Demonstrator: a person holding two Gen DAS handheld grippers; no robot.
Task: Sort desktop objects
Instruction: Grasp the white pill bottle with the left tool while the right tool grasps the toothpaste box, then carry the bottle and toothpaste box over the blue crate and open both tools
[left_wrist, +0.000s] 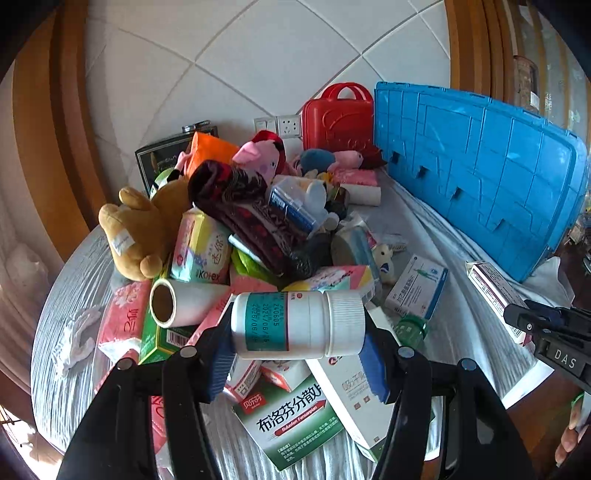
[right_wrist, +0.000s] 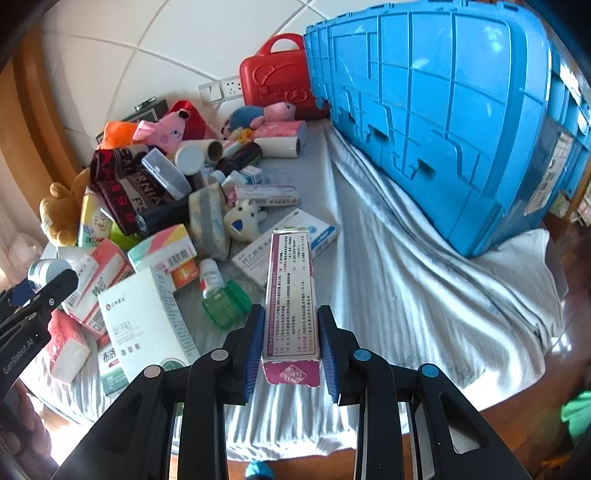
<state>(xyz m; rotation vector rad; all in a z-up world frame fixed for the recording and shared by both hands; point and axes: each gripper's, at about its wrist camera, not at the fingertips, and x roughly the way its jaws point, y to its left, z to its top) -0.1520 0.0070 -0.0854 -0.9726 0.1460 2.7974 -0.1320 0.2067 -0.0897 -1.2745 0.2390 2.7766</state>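
1. The left gripper (left_wrist: 299, 332) is clamped on a white pill bottle (left_wrist: 295, 325). The bottle lies crosswise between the blue pads, cap toward the right finger, and hangs clear above the pile.
2. The right gripper (right_wrist: 290, 347) is closed on a long narrow box (right_wrist: 290, 295) with a purple end flap. Both pads press its sides near the flap end; the box points forward, away from the camera, and sits clear above the cloth.
3. In the left wrist view the same box (left_wrist: 495, 295) shows at the right edge, held by the right gripper (left_wrist: 517, 325).
4. In the right wrist view the left gripper (right_wrist: 40, 288) shows at the left edge; its hold is only partly visible there.
5. The grey striped cloth (right_wrist: 388, 295) covers the table. A heap of goods lies on its left part: medicine boxes, tissue packs, paper rolls and soft toys.
6. A green-and-white medicine box (left_wrist: 291, 417) lies directly below the held bottle.
7. A small green plastic case (right_wrist: 225, 302) rests on the cloth just left of the right gripper's left finger.
8. A blue crate (right_wrist: 443, 110) stands on the right part of the cloth, apparently tilted. A red case (right_wrist: 277, 81) stands upright behind it, against the tiled wall.
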